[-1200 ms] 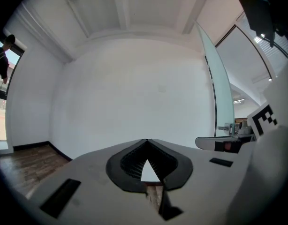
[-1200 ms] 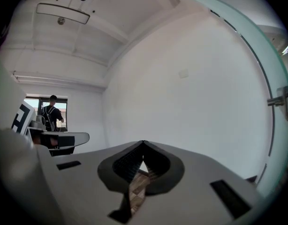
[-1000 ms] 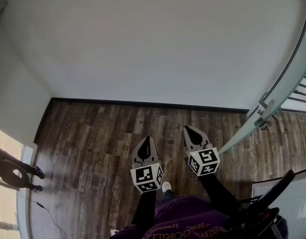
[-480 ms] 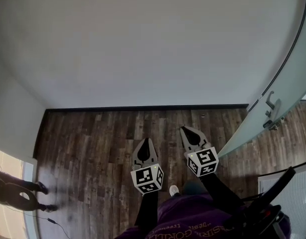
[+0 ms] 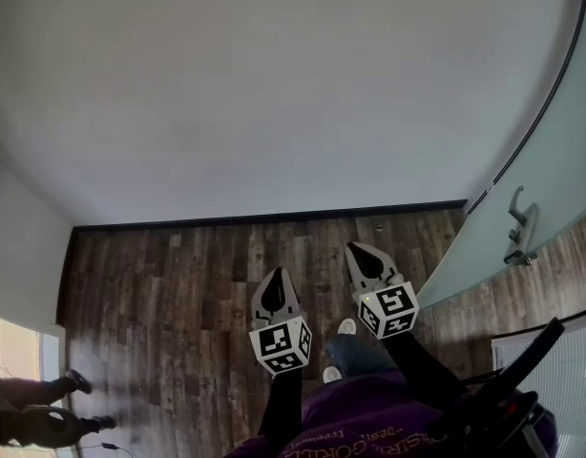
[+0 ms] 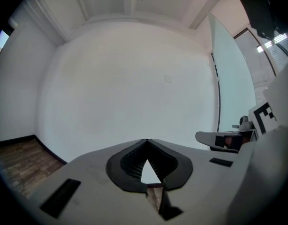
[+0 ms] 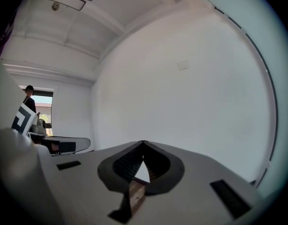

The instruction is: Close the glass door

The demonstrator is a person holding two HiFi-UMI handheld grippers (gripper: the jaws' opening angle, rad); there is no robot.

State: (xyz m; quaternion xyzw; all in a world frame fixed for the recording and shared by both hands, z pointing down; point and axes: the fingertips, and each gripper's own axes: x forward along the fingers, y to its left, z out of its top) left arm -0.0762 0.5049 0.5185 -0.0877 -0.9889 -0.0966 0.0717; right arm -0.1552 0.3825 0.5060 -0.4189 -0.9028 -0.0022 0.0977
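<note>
The glass door [image 5: 558,151] stood at the right edge of the head view, swung out at an angle from the white wall [image 5: 274,84], with its metal handle [image 5: 518,227] facing us and well apart from both tools. The right tool [image 5: 358,254] was the nearer one, held out over the wooden floor [image 5: 178,275] just beside the left tool [image 5: 279,275]. Both pointed at the wall, not at the door. In each tool's own view the jaws were pressed together with nothing between them, only a sliver of floor showing behind the pads. We judged that we were in the approach and that the close had not yet begun. To do it well, we thought the right tool should turn toward the handle side of the pane, since pushing there, far from the hinge, takes the least effort. Because glass is slick, a closed tip could skid across it, so bearing against the handle itself, or opening the jaws to take it, looked safer. We would move the door slowly and ease off before the frame, keeping the left tool out of its path.
</note>
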